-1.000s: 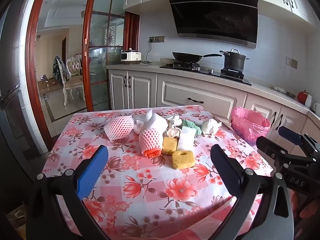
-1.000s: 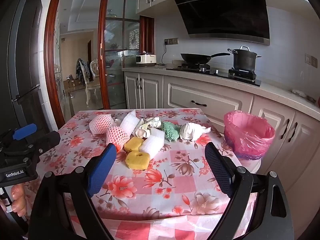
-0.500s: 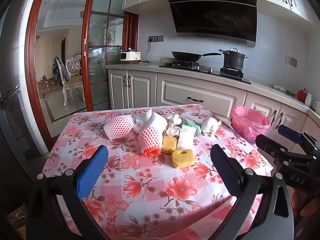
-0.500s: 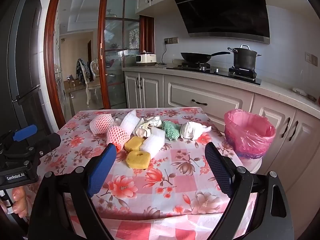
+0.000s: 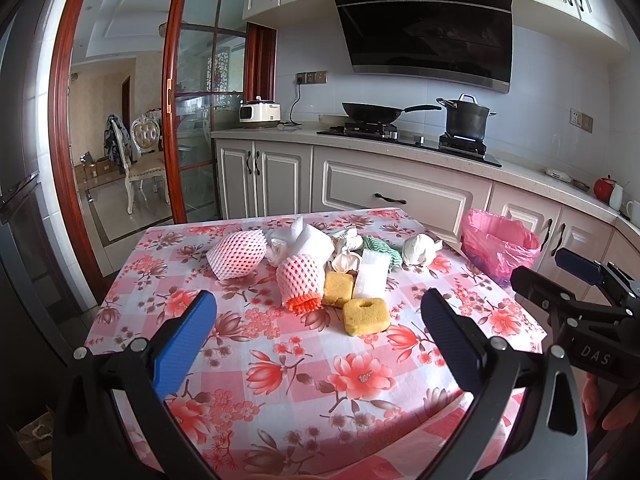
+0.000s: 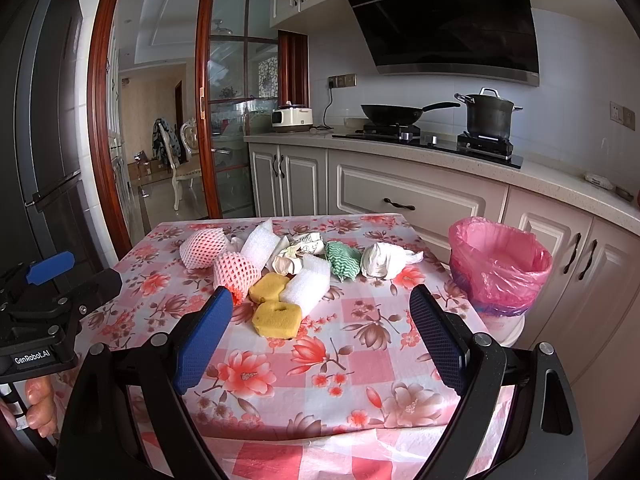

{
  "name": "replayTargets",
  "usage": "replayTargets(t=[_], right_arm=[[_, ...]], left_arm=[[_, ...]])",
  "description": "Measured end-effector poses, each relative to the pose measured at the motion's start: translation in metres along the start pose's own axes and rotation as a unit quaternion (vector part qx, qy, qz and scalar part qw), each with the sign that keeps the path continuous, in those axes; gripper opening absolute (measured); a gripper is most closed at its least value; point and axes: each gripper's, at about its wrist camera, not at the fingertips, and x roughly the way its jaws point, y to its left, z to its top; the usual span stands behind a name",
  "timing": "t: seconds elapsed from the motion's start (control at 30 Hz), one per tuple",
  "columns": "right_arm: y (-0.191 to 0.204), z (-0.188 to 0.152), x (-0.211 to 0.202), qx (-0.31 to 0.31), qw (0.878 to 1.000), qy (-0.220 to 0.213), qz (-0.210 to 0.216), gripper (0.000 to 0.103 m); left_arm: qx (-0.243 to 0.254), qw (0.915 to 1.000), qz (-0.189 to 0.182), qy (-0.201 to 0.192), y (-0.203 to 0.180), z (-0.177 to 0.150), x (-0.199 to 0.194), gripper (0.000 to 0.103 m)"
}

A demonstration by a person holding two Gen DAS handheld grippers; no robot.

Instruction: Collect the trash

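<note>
Nothing has shifted since before: we hold left gripper (image 5: 318,320) and right gripper (image 6: 320,320) spread wide, empty, with 2 sponges (image 6: 277,318) just ahead.

Sponges (image 6: 277,318), foam nets (image 6: 235,270) and crumpled wrappers (image 6: 382,260) lie clustered mid-table, pink-lined bin (image 6: 498,266) alongside.

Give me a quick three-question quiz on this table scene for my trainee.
1. True or false: the left gripper already holds a piece of trash.
2. Which item lies nearest the grippers? A) green cloth B) yellow sponge with a hole C) white crumpled bag
3. Fill in: the pink-lined bin stands off the table's ___ side.

Key: 1 false, jaws open and empty; 2 B; 3 right.
</note>
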Motion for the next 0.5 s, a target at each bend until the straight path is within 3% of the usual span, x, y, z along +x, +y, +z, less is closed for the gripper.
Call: replayTargets(t=[0.5], right_arm=[[0.0,0.0002,0.0003,0.002,1.0,0.001,0.001,0.085]], left_arm=[[-0.001,1.0,0.0,0.002,-0.0008,-0.0072,0.001,0.099]])
